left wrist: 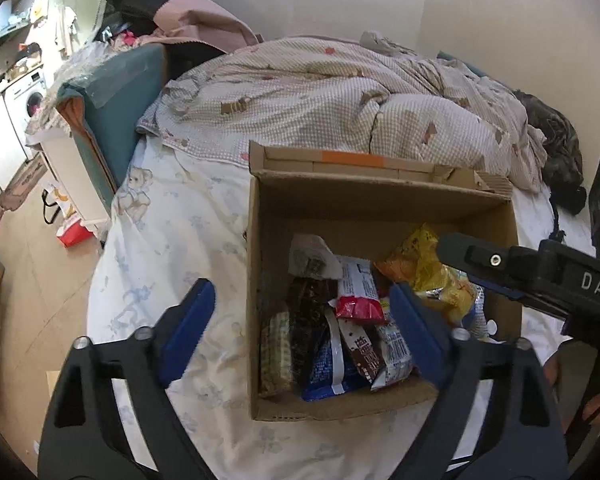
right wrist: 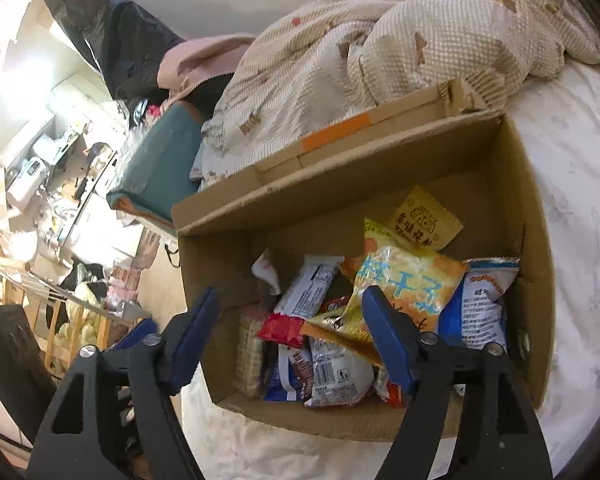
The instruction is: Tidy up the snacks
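The open brown cardboard box (left wrist: 380,200) sits on the white patterned bedsheet (left wrist: 172,232) at frame centre, holding a pile of colourful snack packets (right wrist: 332,332). Both the left gripper (left wrist: 302,332) and the right gripper (right wrist: 290,340) hover above it, blue-padded jaws spread apart, gripping nothing.

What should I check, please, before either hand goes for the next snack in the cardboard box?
1. Left tongs open, nothing held: ok.
2. Right tongs open, nothing held: ok.
3. Cardboard box upright on the bed, top open: ok.
4. Snacks lie inside the box, such as the yellow packet: ok.
5. Snacks overlap, so picking just one cleanly: cannot tell.
6. More snacks outside the box: cannot tell.
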Available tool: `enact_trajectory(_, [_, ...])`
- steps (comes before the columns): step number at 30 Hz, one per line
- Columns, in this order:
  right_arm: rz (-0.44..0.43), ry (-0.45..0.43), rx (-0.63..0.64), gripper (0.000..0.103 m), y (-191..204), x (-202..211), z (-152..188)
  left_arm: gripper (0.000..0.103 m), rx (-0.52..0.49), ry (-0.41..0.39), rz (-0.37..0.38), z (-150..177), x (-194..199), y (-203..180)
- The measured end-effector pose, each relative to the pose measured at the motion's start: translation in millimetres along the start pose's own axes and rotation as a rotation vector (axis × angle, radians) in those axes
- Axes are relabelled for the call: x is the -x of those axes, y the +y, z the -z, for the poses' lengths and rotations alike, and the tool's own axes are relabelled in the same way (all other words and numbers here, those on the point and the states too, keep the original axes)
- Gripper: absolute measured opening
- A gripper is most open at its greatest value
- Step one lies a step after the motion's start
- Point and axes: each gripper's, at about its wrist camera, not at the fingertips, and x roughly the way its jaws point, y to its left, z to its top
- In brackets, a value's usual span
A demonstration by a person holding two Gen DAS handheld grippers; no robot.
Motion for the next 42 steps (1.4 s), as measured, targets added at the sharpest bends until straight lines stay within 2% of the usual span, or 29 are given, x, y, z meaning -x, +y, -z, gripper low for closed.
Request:
enact_trajectory(6, [0.033,-0.038,0.050,0.078,8.8,19.5,0.1,0.088,0.036,-0.019,0.002,-1.8,13.0,9.0])
enact_trajectory(8, [0.058,-0.059,0.063,0.083,12.1,30.7,3.8,0.087,0.061,-0.030,-0.008,-2.2,20.5,14.0])
enact_trajectory(10, [0.070,-0.083,0.064,0.090,14.8,45.0,8.7,0.088,0.081,-0.061,-0.032,-1.5,34.1,18.5])
enact_trajectory(13, [0.081,-0.119,0.077,0.095,19.8,64.3,15.1,0.088,0.087,-0.123,-0.071,-0.9,57.0,22.8])
enact_trajectory(15, [0.098,-0.138,0.096,0.095,24.3,76.0,22.3,0.092,0.086,-0.165,-0.079,1.1,73.2,25.2])
enact_trajectory(17, [0.131,-0.155,0.111,0.096,26.6,89.1,33.5,0.101,0.082,-0.184,-0.088,5.9,84.9,27.9])
enact_trajectory(24, [0.206,-0.192,0.144,0.100,27.5,127.9,70.5,0.102,0.075,-0.152,-0.067,34.3,110.1,32.4])
enact_trajectory(32, [0.274,-0.286,0.176,0.103,29.8,158.8,108.5,0.103,0.063,-0.116,-0.034,70.0,133.9,28.8])
enact_trajectory(38, [0.322,-0.334,0.209,0.103,32.7,163.4,128.6,0.103,0.080,-0.138,-0.053,94.0,145.7,24.6])
enact_trajectory(42, [0.346,-0.327,0.244,0.103,37.8,155.9,133.7,0.103,0.052,-0.170,-0.081,103.0,148.1,19.2])
